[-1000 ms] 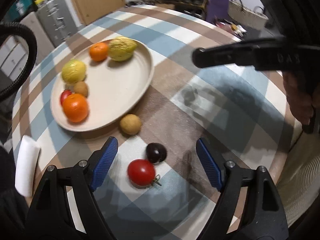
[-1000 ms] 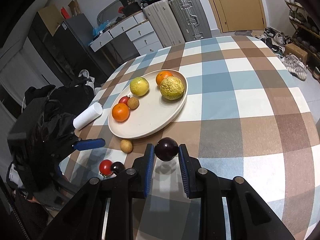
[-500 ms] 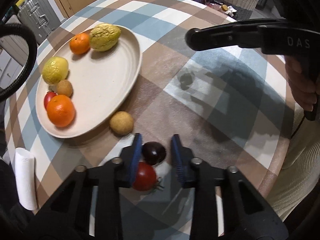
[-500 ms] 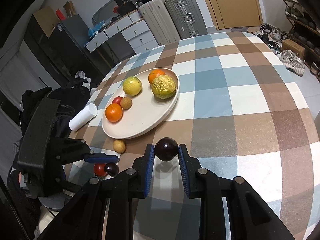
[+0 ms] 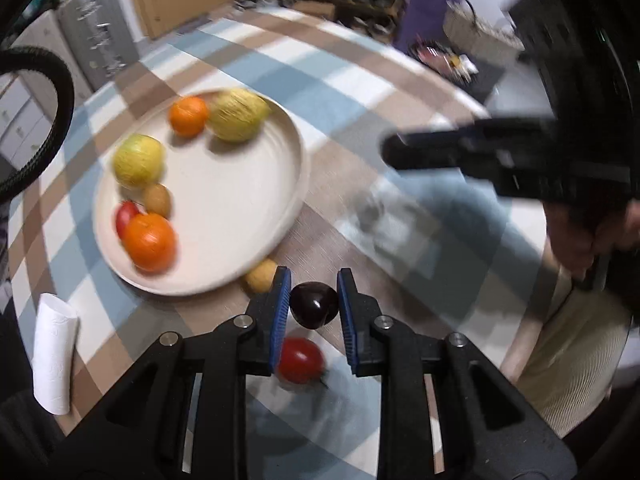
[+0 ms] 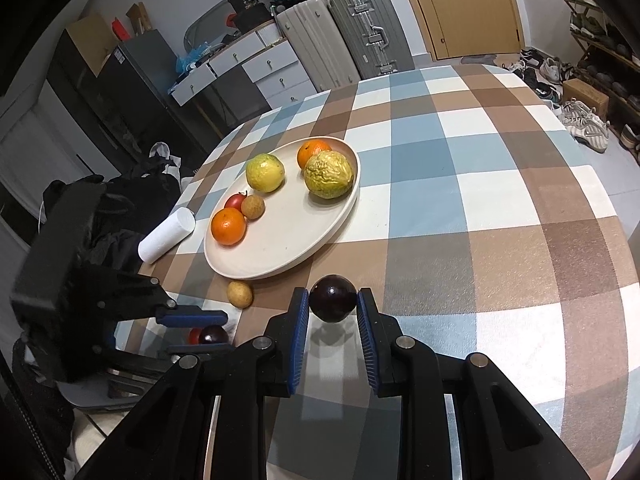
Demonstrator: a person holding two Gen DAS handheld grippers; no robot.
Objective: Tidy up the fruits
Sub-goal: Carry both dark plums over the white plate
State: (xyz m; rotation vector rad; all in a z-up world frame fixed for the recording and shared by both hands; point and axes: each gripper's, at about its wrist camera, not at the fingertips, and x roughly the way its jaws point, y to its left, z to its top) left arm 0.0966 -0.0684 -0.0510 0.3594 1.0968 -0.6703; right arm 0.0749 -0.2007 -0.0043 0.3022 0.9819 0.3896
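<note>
Dark purple round plums are pinched in both tongs: the left gripper clamps one small plum just off the checked tablecloth, the right gripper another. Carrying looks the step in hand; next, each must travel toward eleven o'clock and release over the beige round plate. Six fruits sit there; a red tomato and tan round fruit wait outside.

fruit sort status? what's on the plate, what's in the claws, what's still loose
Done: six fruits sit on the plate. In hand: the left claw is shut on a dark plum, the right claw on another dark plum. Left on the cloth: a red tomato and a small tan fruit beside the plate.
</note>
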